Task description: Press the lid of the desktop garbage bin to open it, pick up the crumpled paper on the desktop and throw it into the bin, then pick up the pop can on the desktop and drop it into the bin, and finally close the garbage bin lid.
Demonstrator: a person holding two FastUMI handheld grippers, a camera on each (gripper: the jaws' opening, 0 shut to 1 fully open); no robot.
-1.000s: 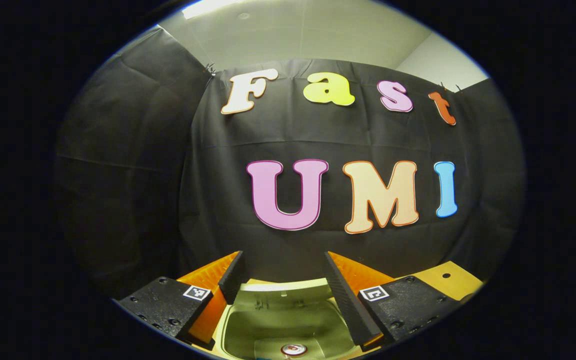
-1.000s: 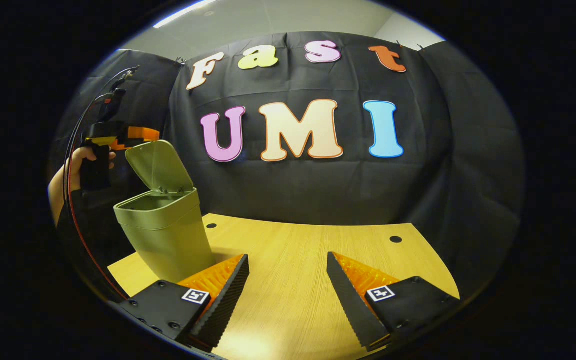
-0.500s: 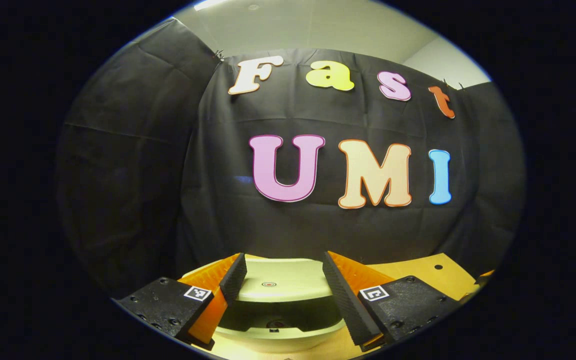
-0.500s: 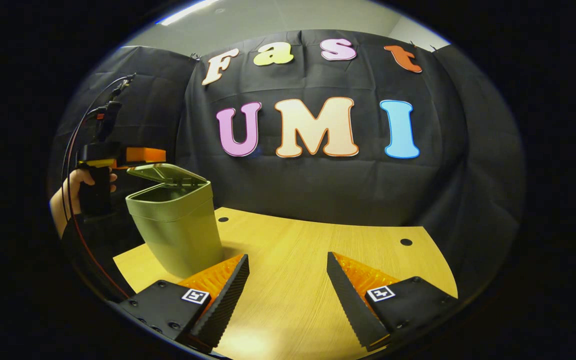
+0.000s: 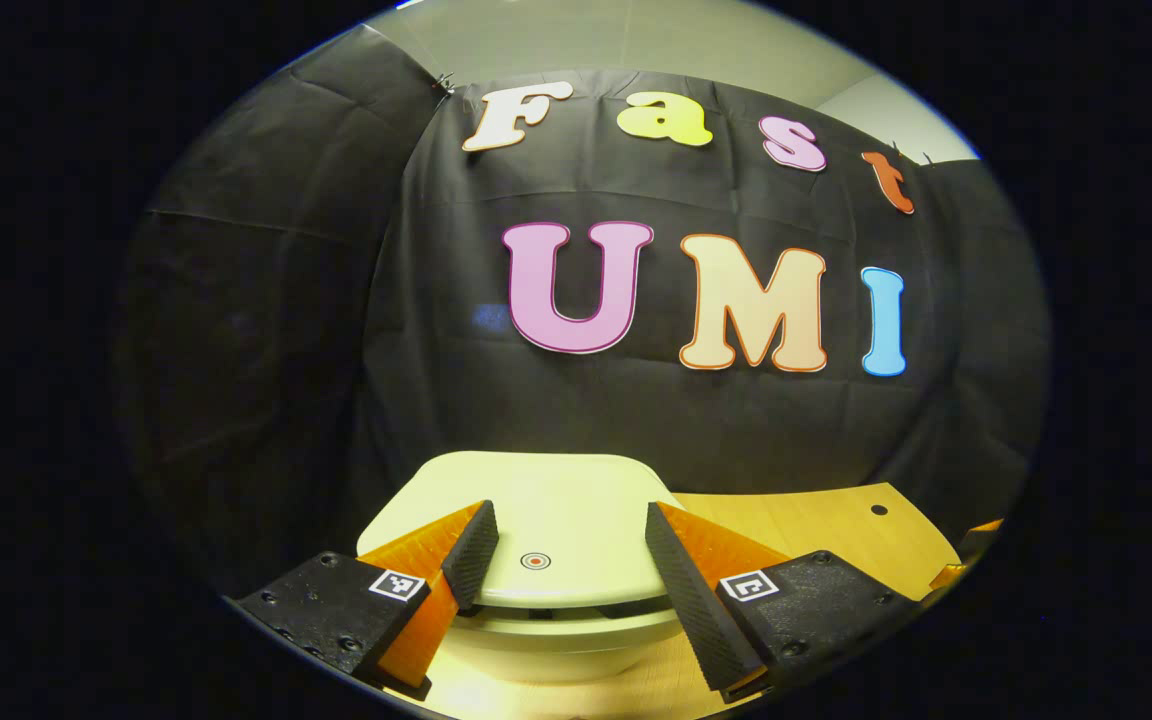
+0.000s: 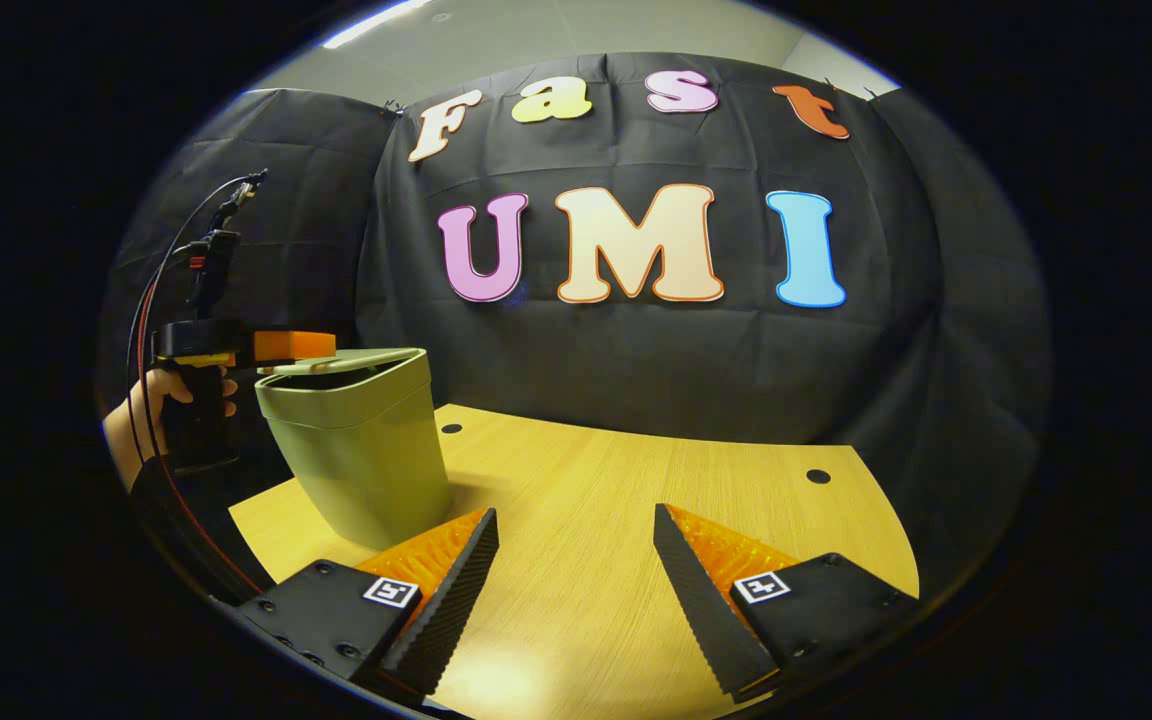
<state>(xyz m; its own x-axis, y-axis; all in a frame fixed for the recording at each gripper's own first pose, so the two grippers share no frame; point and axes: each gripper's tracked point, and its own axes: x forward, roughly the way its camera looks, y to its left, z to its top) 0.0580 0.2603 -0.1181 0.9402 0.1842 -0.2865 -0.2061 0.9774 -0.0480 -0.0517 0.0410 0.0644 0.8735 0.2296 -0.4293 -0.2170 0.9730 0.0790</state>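
On the counter (image 6: 636, 520), the bin (image 6: 361, 450) stands with its lid (image 5: 536, 515) nearly down, perhaps not latched. Left hand-held gripper (image 5: 566, 560) rests spread and empty over it; right hand-held gripper (image 6: 576, 570) hangs open, empty. Closing looks almost done.
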